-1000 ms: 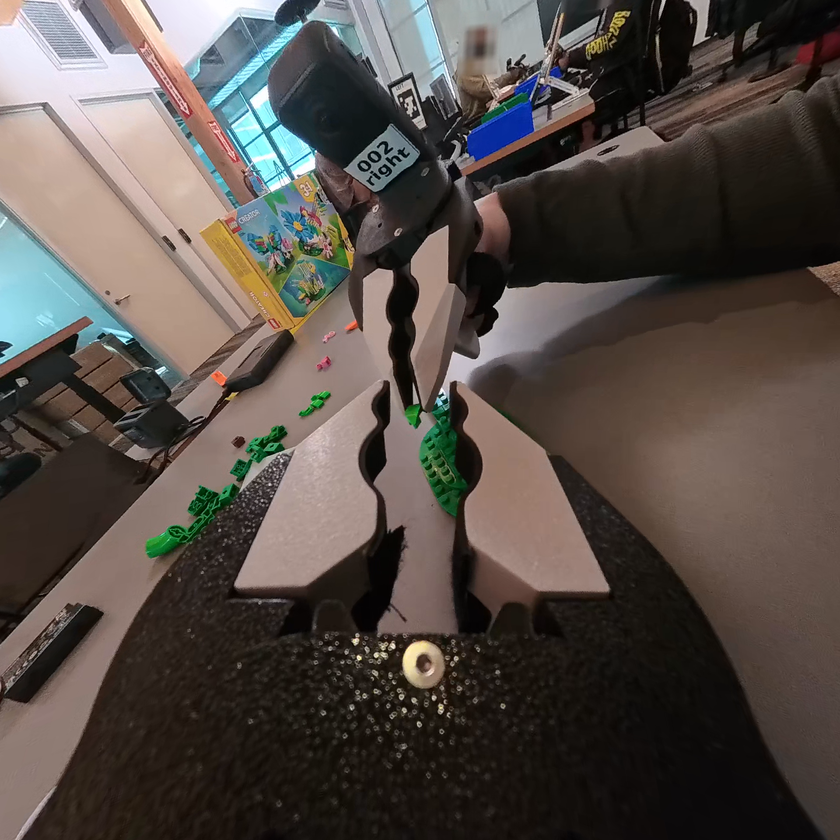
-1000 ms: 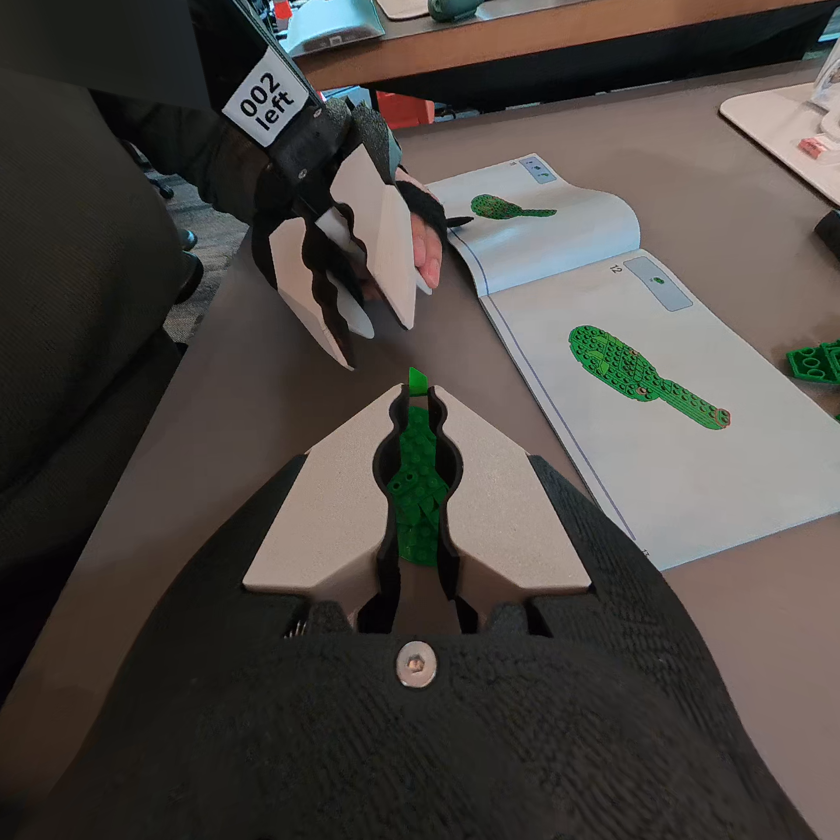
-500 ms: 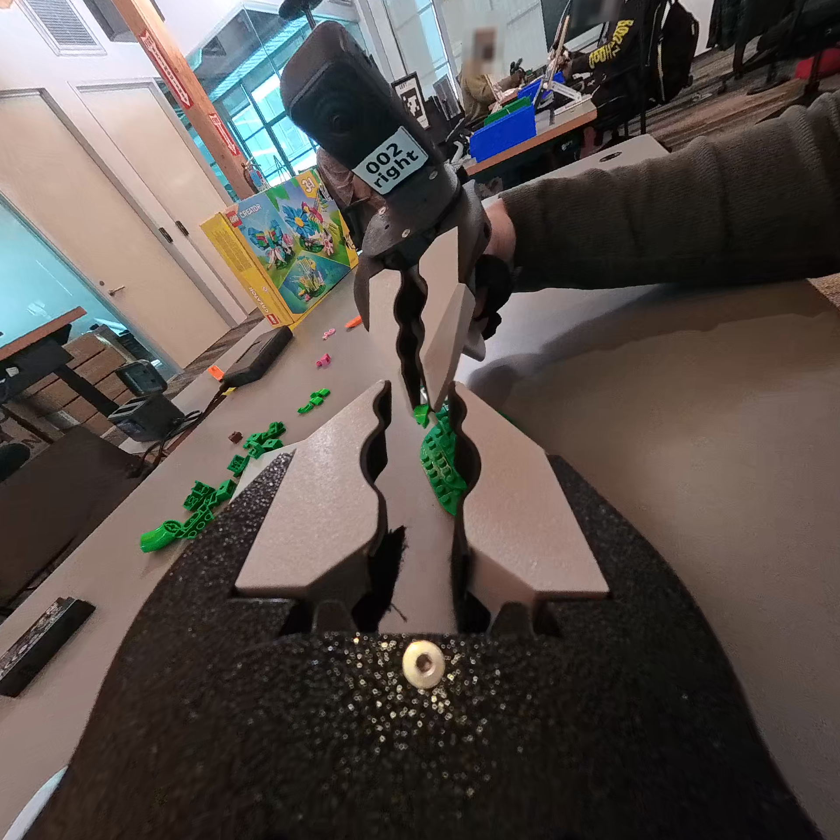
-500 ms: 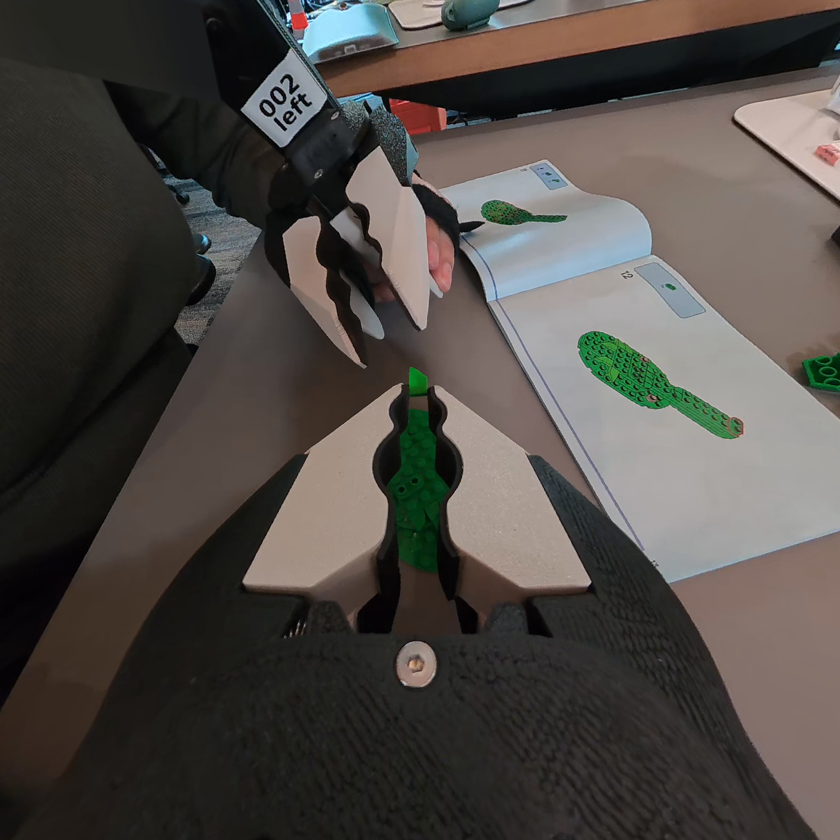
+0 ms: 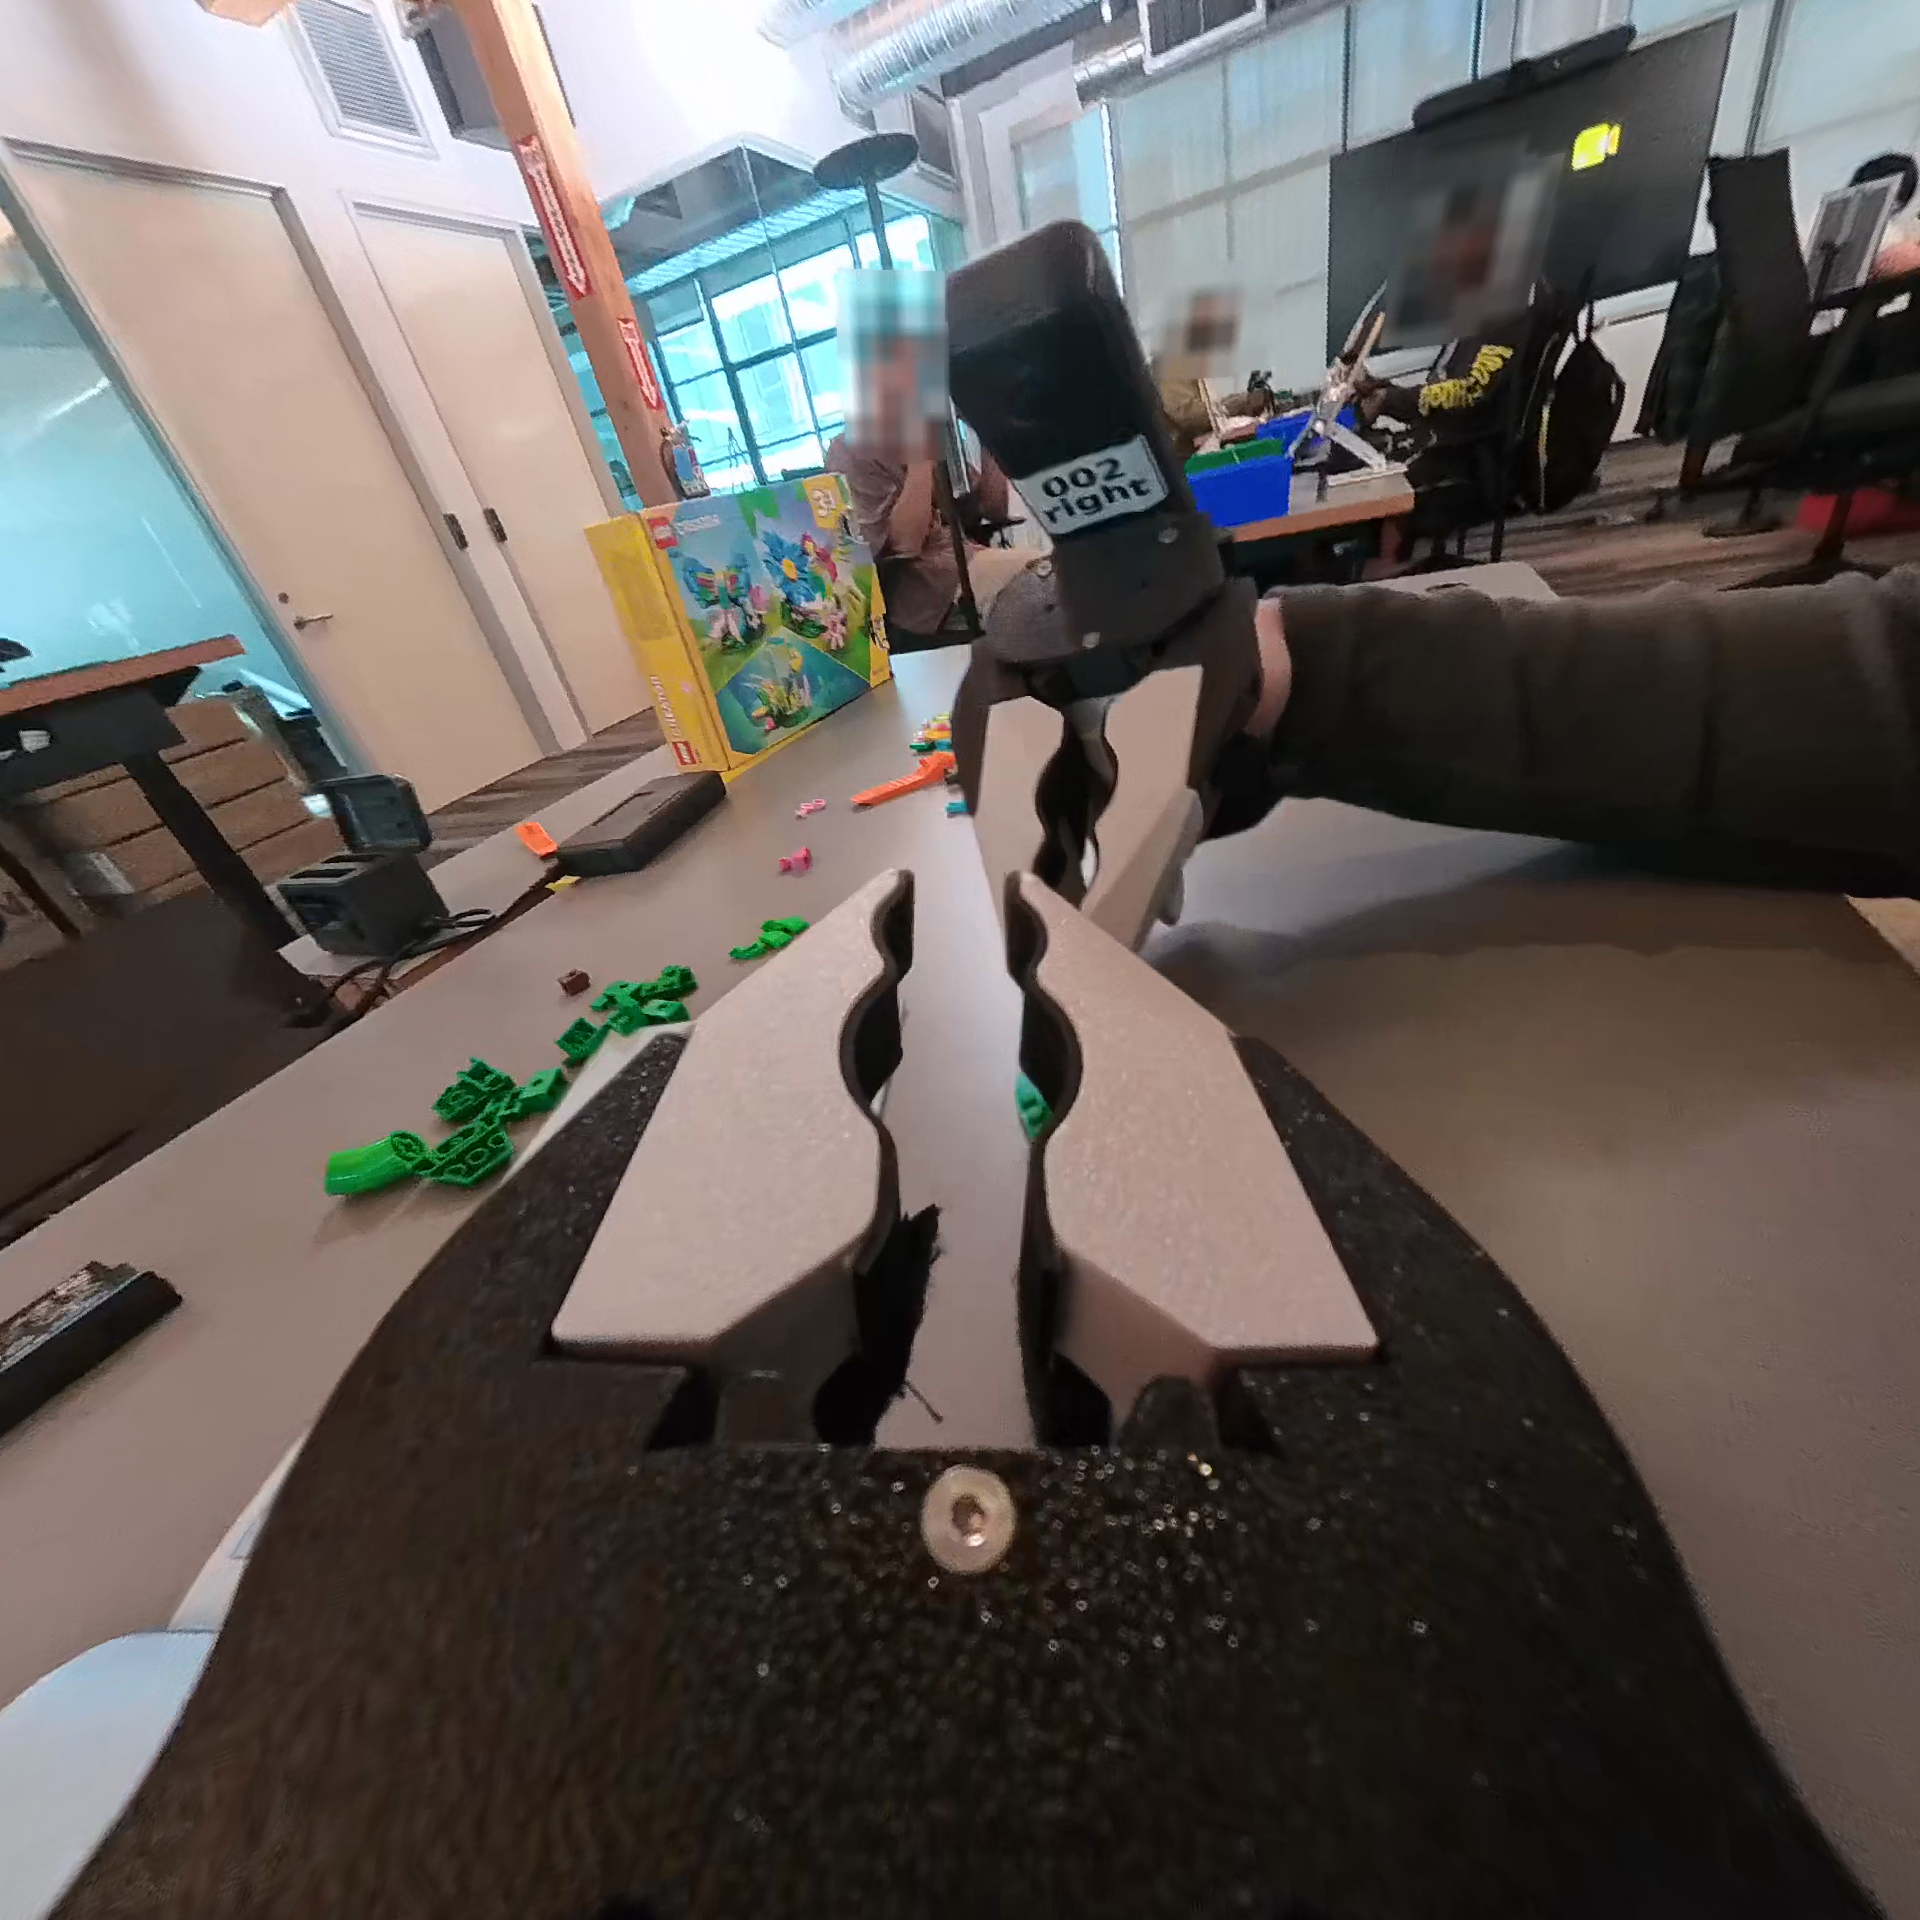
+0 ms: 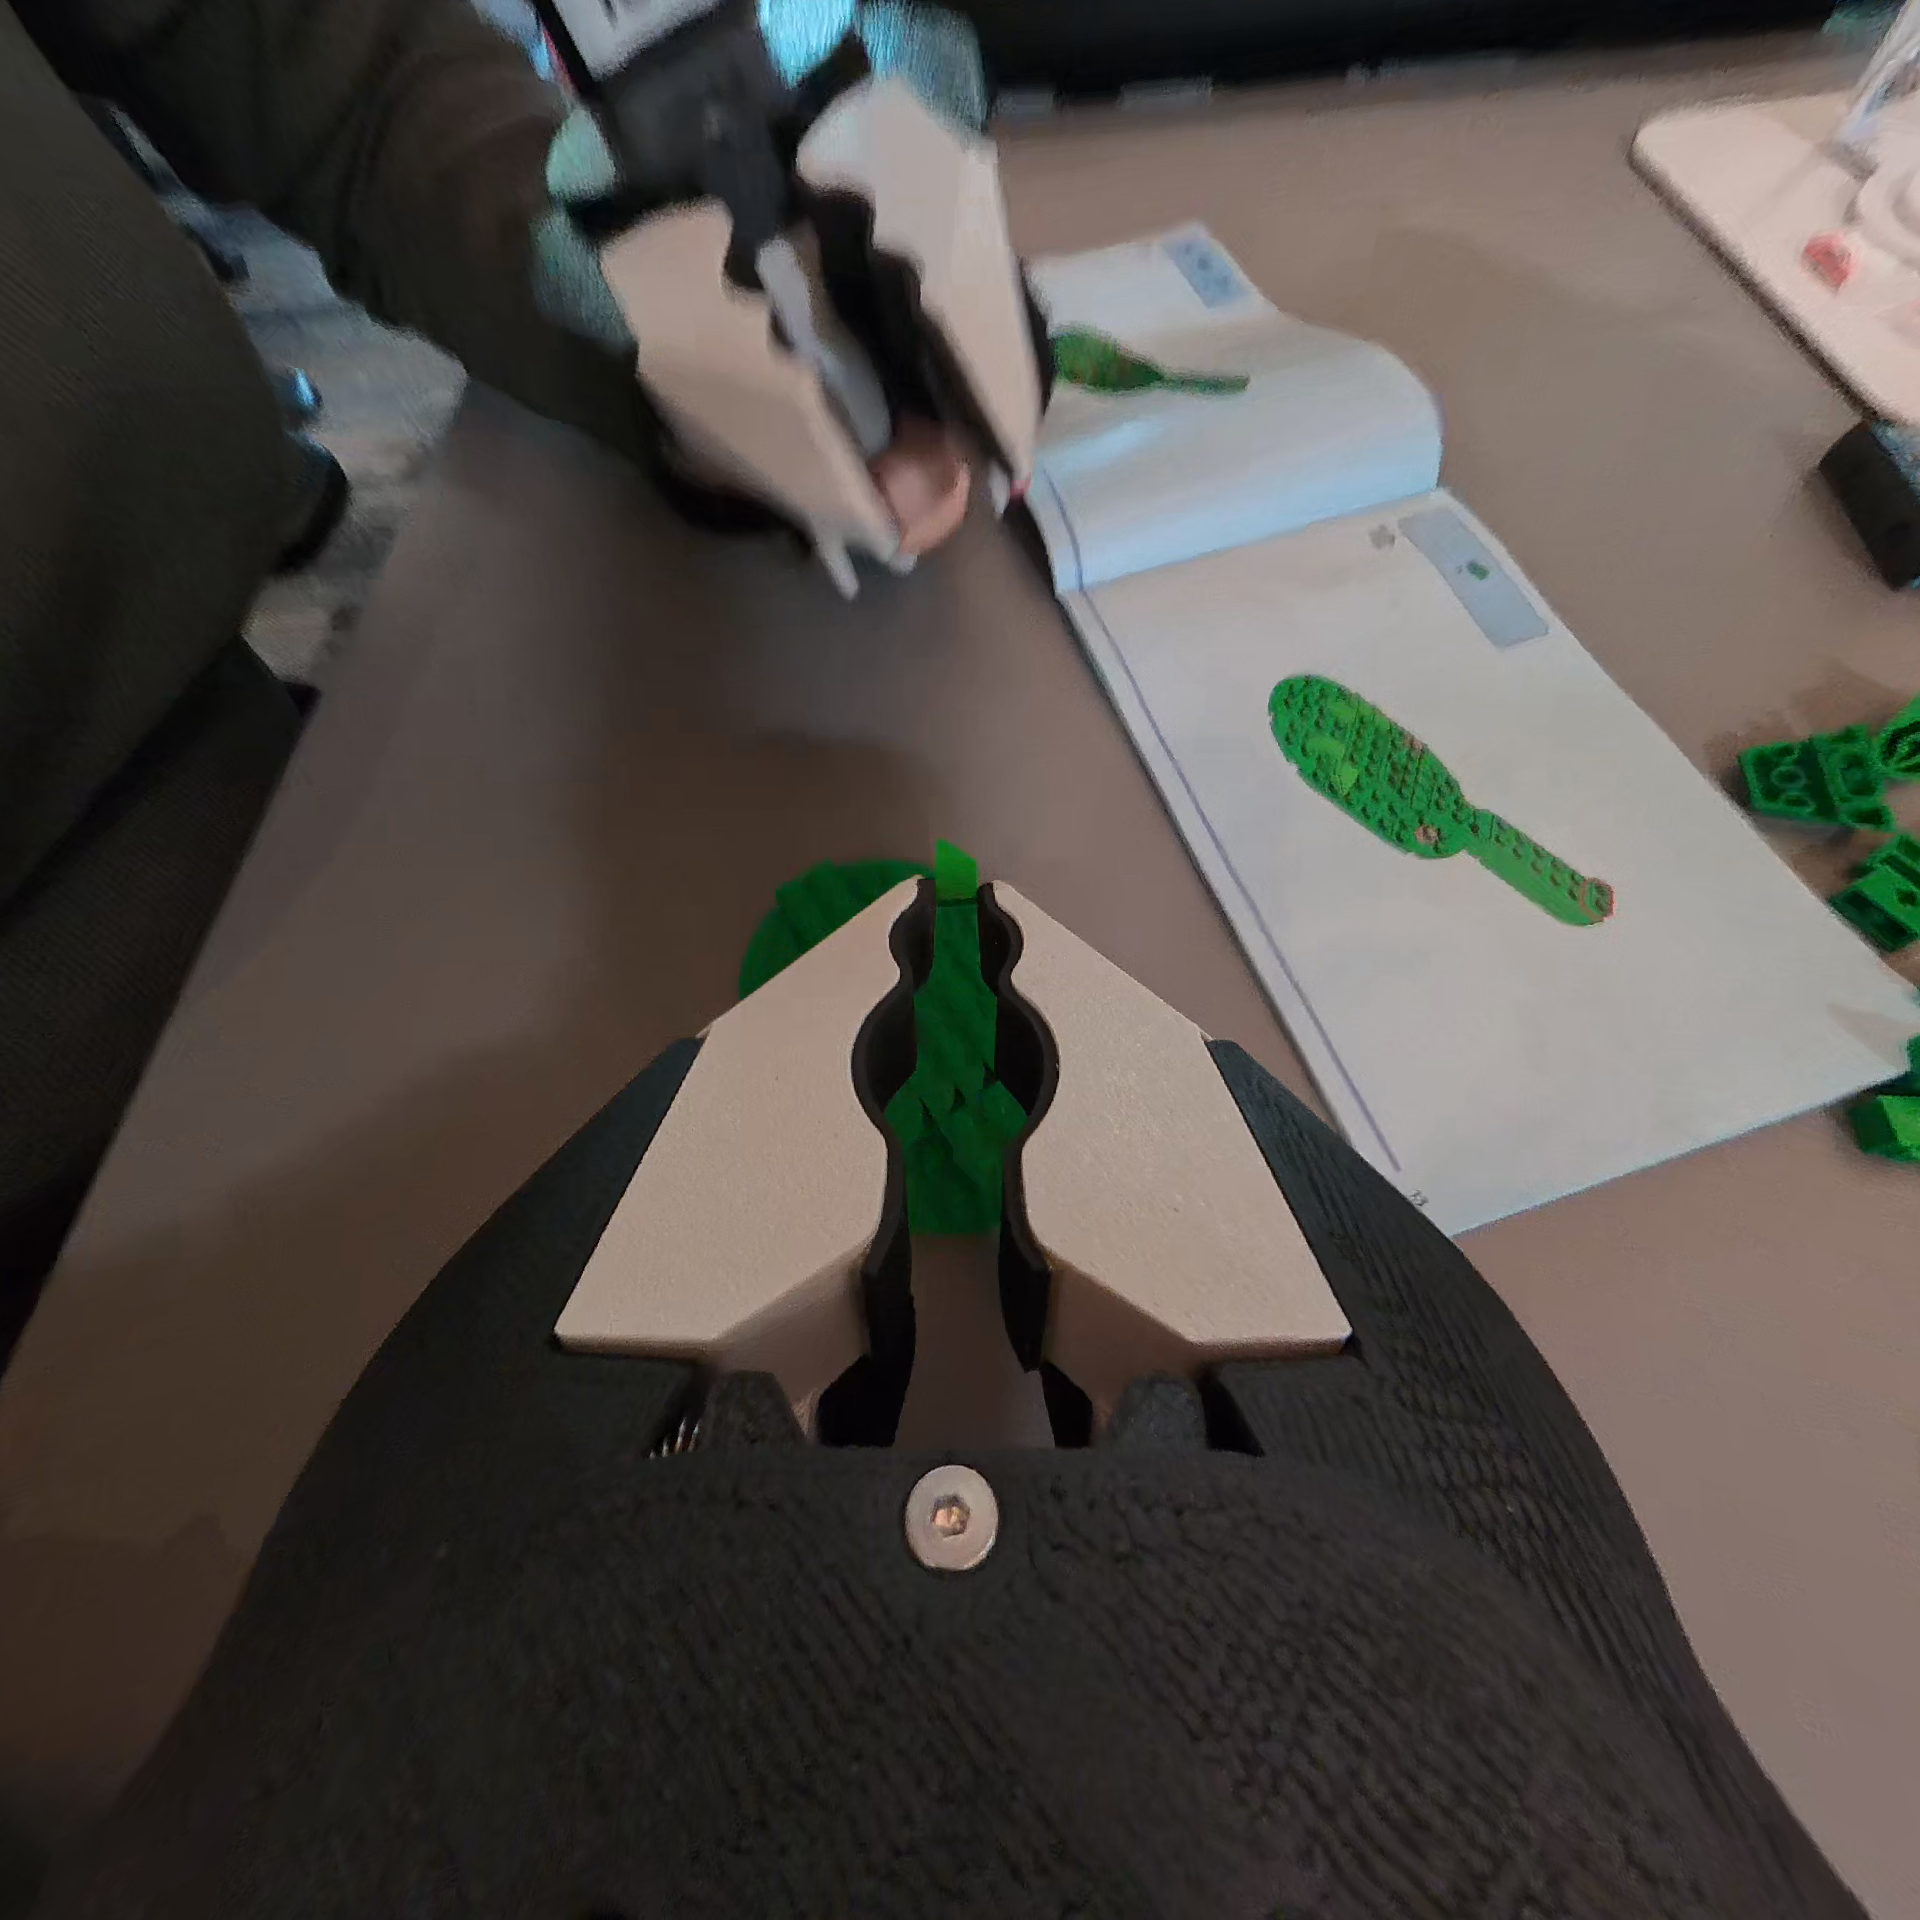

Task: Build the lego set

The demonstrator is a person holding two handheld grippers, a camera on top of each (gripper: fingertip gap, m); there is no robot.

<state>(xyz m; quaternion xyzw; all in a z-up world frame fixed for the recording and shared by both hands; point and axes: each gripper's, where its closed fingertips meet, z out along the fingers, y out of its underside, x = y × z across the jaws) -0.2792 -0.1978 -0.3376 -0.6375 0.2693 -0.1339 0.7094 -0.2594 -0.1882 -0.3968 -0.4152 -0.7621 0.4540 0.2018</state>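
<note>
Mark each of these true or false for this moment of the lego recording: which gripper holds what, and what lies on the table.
1. The right gripper is shut on the green leaf piece. True.
2. The left gripper grips a pink brick. False: its jaws stand apart with nothing clamped between them.
3. The instruction booklet lies closed. False: it lies open, showing a green leaf build.
4. Loose green bricks lie on the table. True.
5. A set box stands upright at the table's far end. True.
</note>
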